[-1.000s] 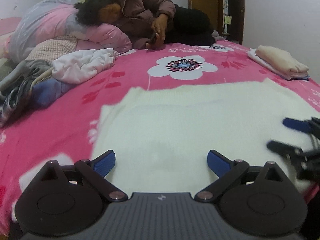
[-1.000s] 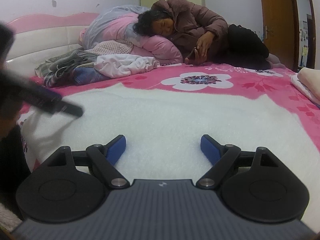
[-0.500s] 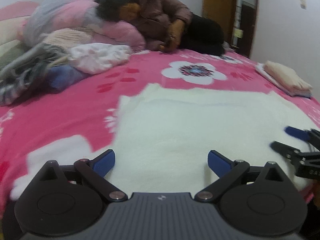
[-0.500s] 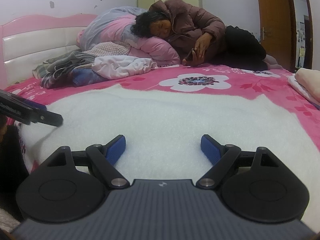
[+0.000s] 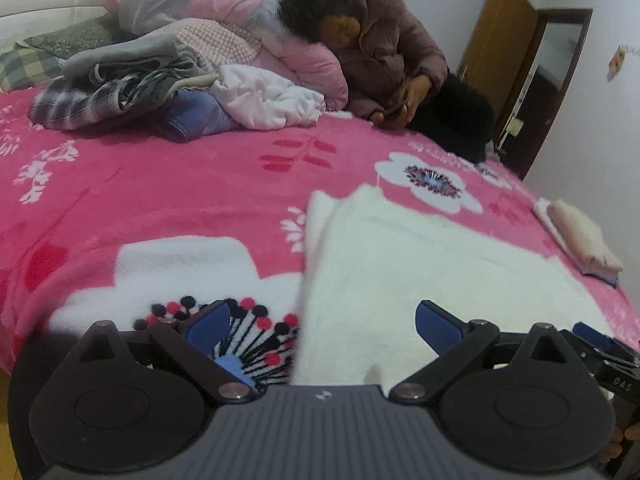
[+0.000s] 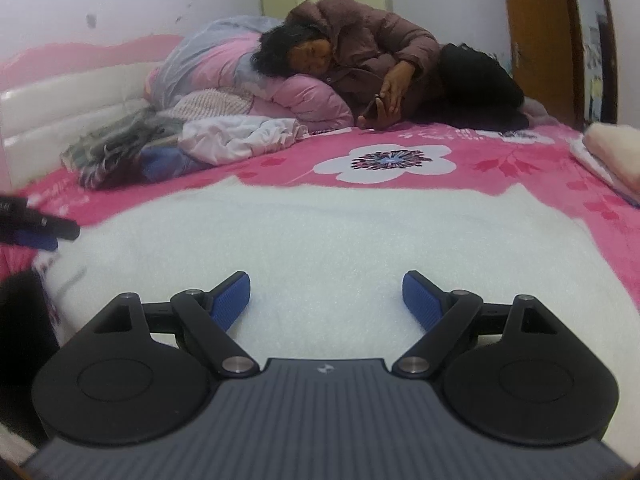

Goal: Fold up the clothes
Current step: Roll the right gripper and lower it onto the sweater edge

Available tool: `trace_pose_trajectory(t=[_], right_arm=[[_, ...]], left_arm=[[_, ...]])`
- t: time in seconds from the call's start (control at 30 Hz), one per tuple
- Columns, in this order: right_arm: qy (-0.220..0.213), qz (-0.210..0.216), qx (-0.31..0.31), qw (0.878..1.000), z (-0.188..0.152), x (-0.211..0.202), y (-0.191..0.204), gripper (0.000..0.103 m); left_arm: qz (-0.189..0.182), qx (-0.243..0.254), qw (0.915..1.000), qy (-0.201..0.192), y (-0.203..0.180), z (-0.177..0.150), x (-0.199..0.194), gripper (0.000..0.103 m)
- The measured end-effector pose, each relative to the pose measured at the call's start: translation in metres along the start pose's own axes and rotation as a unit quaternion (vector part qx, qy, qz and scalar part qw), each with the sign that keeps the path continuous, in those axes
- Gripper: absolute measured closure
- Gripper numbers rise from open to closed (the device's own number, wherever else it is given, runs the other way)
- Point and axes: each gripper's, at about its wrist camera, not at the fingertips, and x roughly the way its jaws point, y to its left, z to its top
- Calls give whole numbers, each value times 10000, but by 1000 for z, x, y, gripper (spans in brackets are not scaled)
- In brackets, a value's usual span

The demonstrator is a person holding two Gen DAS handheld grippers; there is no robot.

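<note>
Since the earlier frames, the left hand-held gripper (image 5: 322,322) has swung toward the left edge of the fluffy white garment (image 5: 420,280), so its view now takes in more of the pink flowered blanket (image 5: 160,192) and the big white flower print under its left finger. Its blue-padded fingers (image 5: 434,326) stand wide apart and hold nothing; the left finger is over the blanket, the right finger over the white garment.

The right hand-held gripper (image 6: 326,298) has hardly changed its place. It is also wide open and empty, and both of its blue pads (image 6: 232,300) are above the near part of the white garment (image 6: 320,240), which lies spread flat on the bed, near the front edge. In the right wrist view the tip of the left hand-held gripper shows at the left border, just beside the garment's edge.

Further back on the bed lies a heap of unfolded clothes (image 5: 132,84) in grey, checked, blue and white cloth, and behind it a rolled pink and grey quilt (image 6: 224,68). A woman in a brown padded jacket (image 6: 360,60) lies against the quilt. A folded cream cloth stack (image 5: 576,236) rests near the right edge of the bed. A white padded headboard (image 6: 68,120) with a pink top, pale walls and a brown wooden door (image 6: 532,36) close the room.
</note>
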Motion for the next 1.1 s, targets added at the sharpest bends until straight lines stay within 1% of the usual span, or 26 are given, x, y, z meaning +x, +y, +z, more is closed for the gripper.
trace_pose_trajectory(t=[0.13, 0.2, 0.27, 0.33, 0.4, 0.47, 0.53, 0.6, 0.63, 0.67, 0.7, 0.73, 0.83, 0.9, 1.1], right_arm=[[-135, -182, 441, 9988, 6, -24, -16, 18], [-249, -272, 915, 9951, 7, -43, -34, 18], [-366, -360, 1414, 9886, 8, -63, -53, 18], [-429, -402, 1945, 9791, 7, -82, -71, 18], [-328, -232, 2423, 9694, 1, -97, -85, 18], [-208, 5, 2896, 9569, -6, -110, -93, 17], [-160, 310, 3500, 9361, -16, -121, -100, 17], [-162, 630, 4213, 9046, -30, -127, -106, 17], [-166, 790, 4566, 8860, -36, -129, -109, 17], [-169, 910, 4832, 8706, -43, -129, -108, 17], [-173, 1017, 5067, 8559, -49, -128, -107, 17], [-131, 1043, 5197, 8478, -53, -126, -106, 17], [38, 1037, 5479, 8301, -65, -118, -101, 17], [175, 1014, 5598, 8222, -70, -112, -100, 17], [427, 885, 5738, 8131, -76, -97, -99, 17]], left_arm=[[-121, -139, 9998, 109, 4, -4, -7, 3], [-240, -182, 9993, 210, 4, -8, -11, 3], [-388, -185, 9987, 282, 3, -12, -15, 3], [-575, -219, 9975, 356, 1, -17, -18, 3], [-787, -297, 9955, 441, 0, -22, -21, 4], [-1051, -425, 9920, 560, -2, -28, -21, 4], [-1259, -512, 9883, 690, -5, -33, -16, 6], [-1355, -599, 9855, 823, -8, -38, -8, 10], [-1382, -652, 9843, 881, -9, -40, -4, 10], [-1401, -721, 9832, 917, -10, -42, 0, 10], [-1417, -792, 9821, 953, -10, -43, 4, 10], [-1425, -861, 9811, 985, -10, -43, 7, 11], [-1408, -935, 9800, 1051, -9, -42, 13, 11], [-1391, -925, 9803, 1058, -9, -42, 15, 11], [-1234, -865, 9828, 1064, -13, -42, 21, 11]])
